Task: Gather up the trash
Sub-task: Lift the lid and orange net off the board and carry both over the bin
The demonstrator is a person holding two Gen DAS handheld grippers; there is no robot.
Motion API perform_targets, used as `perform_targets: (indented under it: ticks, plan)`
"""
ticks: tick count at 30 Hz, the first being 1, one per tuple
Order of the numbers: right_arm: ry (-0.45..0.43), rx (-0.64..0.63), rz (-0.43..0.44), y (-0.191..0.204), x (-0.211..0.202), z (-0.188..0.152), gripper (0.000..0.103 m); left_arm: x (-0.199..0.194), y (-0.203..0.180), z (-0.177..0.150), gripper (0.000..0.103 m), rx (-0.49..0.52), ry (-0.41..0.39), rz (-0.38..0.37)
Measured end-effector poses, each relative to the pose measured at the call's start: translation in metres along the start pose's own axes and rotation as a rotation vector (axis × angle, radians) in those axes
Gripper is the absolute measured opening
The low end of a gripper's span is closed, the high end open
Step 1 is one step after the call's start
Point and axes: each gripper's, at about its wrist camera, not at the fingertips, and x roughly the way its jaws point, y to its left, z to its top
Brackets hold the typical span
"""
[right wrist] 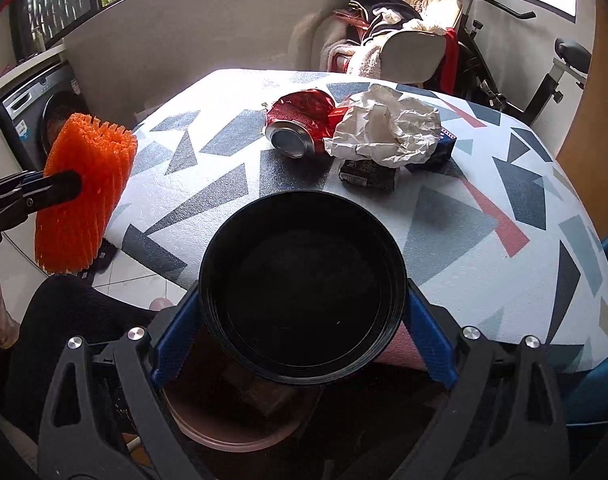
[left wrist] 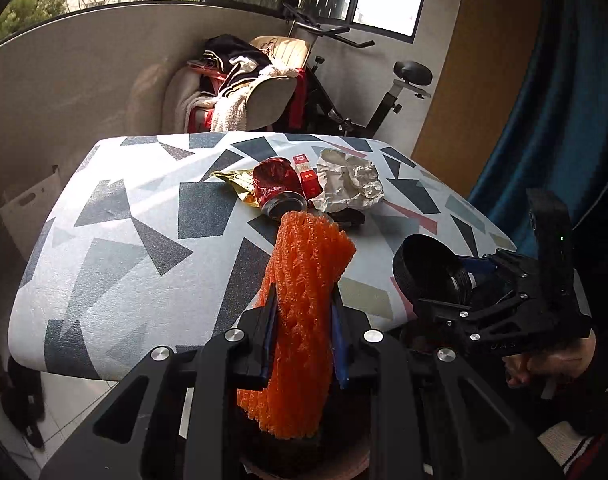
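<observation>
Far on the counter (right wrist: 504, 280) lie a crushed can (right wrist: 297, 124), crumpled paper (right wrist: 388, 132) and small boxes. Left hand-held gripper (left wrist: 304, 320) pinches orange foam netting (left wrist: 304, 280); right hand-held gripper (right wrist: 304, 320) clamps a black lid (right wrist: 304, 288).

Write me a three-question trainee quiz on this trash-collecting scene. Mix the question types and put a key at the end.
1. True or false: the left tongs are clamped on the orange foam net.
2. What do the right tongs hold? A) the crushed red can B) the round black lid C) the crumpled white paper
3. Fill in: on the patterned table, the crushed red can lies directly beside the crumpled white ____.

Key
1. True: its blue pads press the net from both sides.
2. B: the round black lid sits between the blue pads.
3. paper
</observation>
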Motion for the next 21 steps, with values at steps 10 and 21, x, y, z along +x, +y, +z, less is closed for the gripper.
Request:
perform_targets:
  ticks: [10, 21]
  plan:
    - [0.117, -0.072, 0.084, 0.040, 0.021, -0.027, 0.092, -0.018, 0.010, -0.038, 0.023, -0.082, -0.015, 0.038]
    - [0.197, -0.078, 0.131, 0.050, 0.045, -0.039, 0.092, -0.018, 0.019, -0.050, 0.023, -0.139, -0.020, 0.061]
